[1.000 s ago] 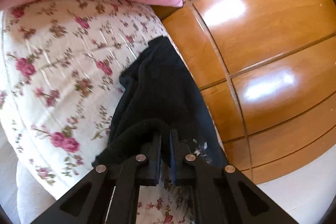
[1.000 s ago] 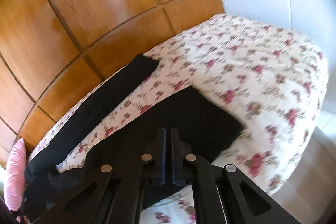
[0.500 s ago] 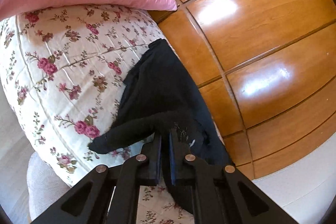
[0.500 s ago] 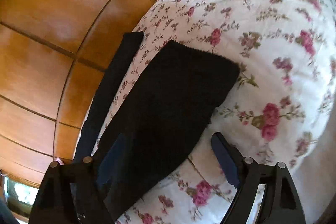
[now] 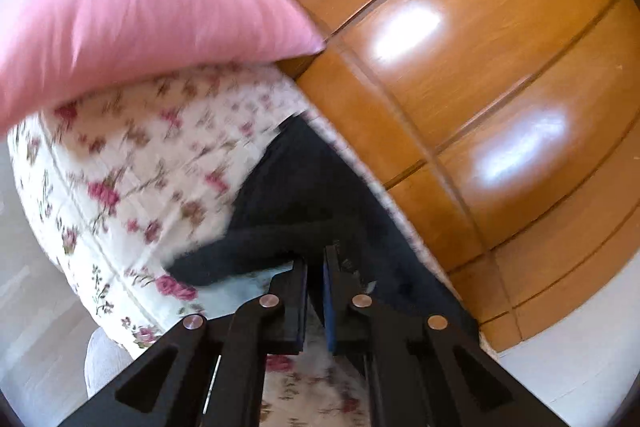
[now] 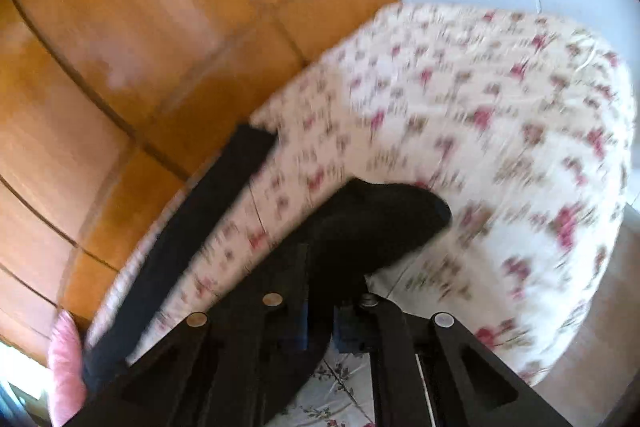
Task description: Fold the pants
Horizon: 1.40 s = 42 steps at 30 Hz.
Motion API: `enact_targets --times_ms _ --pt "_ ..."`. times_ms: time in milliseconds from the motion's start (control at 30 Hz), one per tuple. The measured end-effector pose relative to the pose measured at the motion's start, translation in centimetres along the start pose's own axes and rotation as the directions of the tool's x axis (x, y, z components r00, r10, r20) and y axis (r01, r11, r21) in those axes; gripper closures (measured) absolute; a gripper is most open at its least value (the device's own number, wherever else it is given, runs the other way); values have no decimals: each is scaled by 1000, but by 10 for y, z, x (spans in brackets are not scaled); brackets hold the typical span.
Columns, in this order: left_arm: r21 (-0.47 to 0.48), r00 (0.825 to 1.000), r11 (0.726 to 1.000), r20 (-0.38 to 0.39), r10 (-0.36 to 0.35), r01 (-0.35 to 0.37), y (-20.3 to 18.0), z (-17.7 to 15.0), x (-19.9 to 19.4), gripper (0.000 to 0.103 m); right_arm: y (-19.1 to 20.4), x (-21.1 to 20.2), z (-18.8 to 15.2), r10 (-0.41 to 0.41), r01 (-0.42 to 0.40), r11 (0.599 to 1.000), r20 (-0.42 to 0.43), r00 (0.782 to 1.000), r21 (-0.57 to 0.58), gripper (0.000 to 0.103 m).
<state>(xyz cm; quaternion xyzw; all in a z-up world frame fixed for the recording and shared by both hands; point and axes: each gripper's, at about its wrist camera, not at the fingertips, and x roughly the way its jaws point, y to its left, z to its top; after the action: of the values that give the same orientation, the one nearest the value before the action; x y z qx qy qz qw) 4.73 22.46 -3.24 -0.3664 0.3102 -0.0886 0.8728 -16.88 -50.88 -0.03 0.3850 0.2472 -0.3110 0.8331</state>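
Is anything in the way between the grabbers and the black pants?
No. Both already pinch the pants: the left gripper at one end, the right gripper at the other. Only flowery bedspread lies beyond.

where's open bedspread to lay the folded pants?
Free: floral bedspread from the near pant leg out to the bed's foot; also between pink pillow and pants. Crowded: the strip by the wooden wardrobe, with the other leg.

Both views are blurred by motion. The right gripper [image 6: 320, 303] covers part of the pants [image 6: 376, 227]; the pink pillow [image 5: 132, 23] is cut off at the left edge
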Motion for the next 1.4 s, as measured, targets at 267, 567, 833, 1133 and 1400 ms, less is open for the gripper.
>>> enact_targets --times_ms 267,567,833,1133,1400 --pt "159 972 972 -130 196 -175 8 -28 6 94 -31 15 -15 -154 147 987 -110 982 -63 94" --pt "39 949 950 80 305 -309 38 -10 -43 83 -15 -14 -10 -267 273 953 66 962 -131 76" --pt "276 991 954 -22 131 -120 -40 3 45 77 60 17 28 -224 259 948 189 956 -184 68" --pt "505 964 863 -224 143 -11 -114 -32 183 77 113 164 65 -22 0 987 -139 990 -159 43" --pt "472 950 878 -229 213 -83 -94 -36 187 75 108 256 72 -13 13 1000 -222 975 -4 47"
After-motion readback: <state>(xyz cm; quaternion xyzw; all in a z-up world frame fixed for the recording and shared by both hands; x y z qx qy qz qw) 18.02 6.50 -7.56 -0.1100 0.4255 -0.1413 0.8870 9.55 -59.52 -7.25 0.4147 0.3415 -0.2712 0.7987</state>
